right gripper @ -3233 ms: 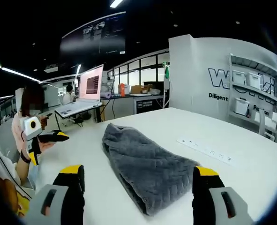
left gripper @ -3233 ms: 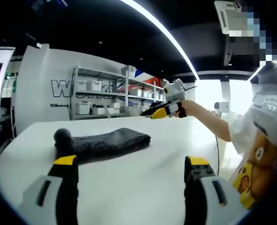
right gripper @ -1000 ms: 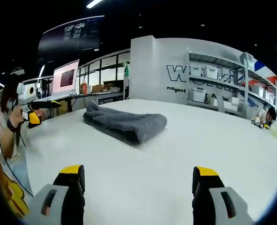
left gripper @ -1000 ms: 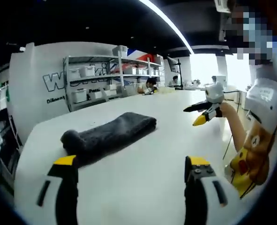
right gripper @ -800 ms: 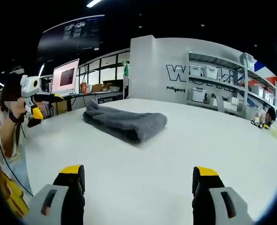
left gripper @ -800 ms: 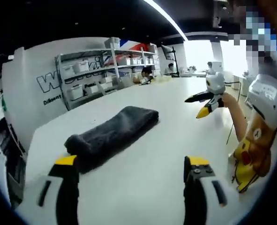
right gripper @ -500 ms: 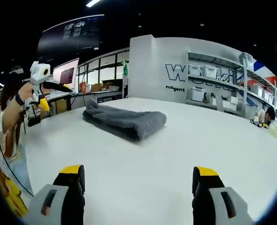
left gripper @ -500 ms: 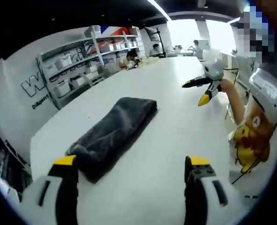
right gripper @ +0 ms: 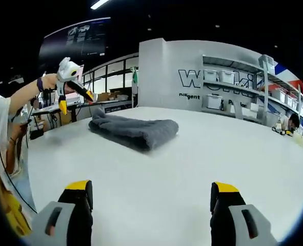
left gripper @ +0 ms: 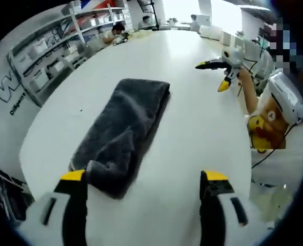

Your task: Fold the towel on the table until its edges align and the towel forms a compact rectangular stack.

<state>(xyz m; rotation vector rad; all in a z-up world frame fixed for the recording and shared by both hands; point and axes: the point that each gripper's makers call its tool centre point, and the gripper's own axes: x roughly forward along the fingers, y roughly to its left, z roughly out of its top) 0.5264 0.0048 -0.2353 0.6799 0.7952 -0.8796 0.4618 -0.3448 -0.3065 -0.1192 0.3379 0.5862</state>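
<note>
A dark grey towel lies folded into a long thick strip on the white table; the right gripper view has the same towel at mid-distance. My left gripper hangs high above the towel's near end, jaws wide apart and empty. In the right gripper view the left gripper is raised in a hand above the towel's left end. My right gripper is open low over the bare table, well short of the towel. The right gripper appears in the left gripper view at the table's far right edge.
The person in a white shirt with a bear print stands at the table's right side. Metal shelves with white bins line the wall behind. A laptop desk stands at the left. Another person sits at the far end.
My left gripper has risen and tilted down, so it now looks down on the towel from above. The right gripper has barely moved. The towel lies as before.
</note>
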